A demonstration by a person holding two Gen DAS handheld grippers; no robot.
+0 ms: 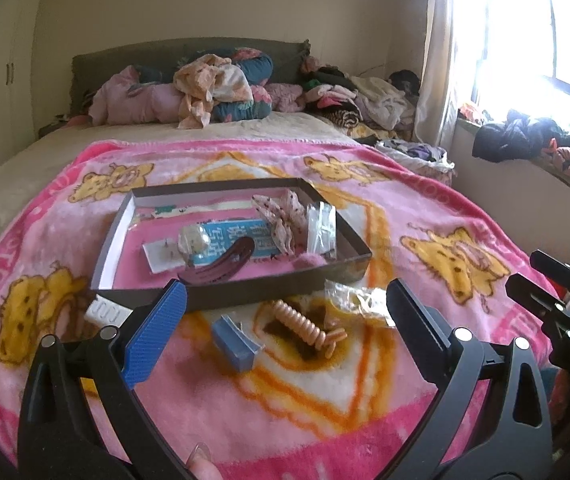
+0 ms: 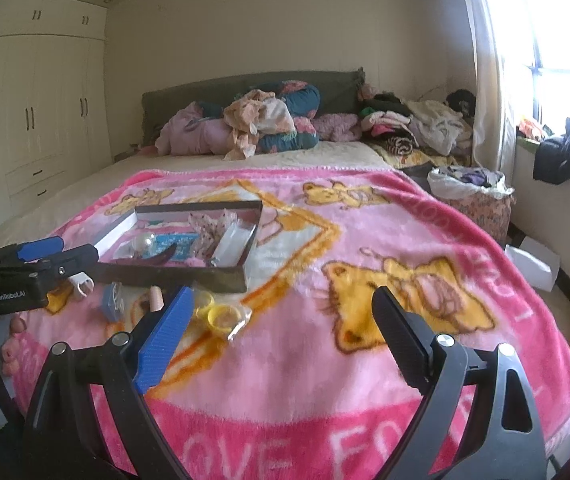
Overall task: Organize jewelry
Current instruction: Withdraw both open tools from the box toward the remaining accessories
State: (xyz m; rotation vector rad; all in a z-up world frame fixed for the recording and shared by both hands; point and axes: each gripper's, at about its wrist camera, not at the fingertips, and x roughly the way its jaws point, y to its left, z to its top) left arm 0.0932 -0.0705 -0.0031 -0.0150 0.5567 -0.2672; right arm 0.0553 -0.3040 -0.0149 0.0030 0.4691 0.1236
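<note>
You are partway through gathering loose pieces into the shallow dark box point(image 1: 349, 270) on the pink blanket point(image 1: 285, 400), which already holds several items, among them a dark hair clip point(image 1: 221, 266). Just in front of the box's near wall lie a peach spiral hair tie point(image 1: 305, 326), a small blue case point(image 1: 231, 340) and a clear packet point(image 1: 349, 298). Your left gripper point(image 1: 285, 320) hovers with fingers spread wide around the hair tie, so the next move is probably to lower and close on it; your right gripper point(image 2: 281, 332), fingers also spread and empty, waits to the box's right.
</note>
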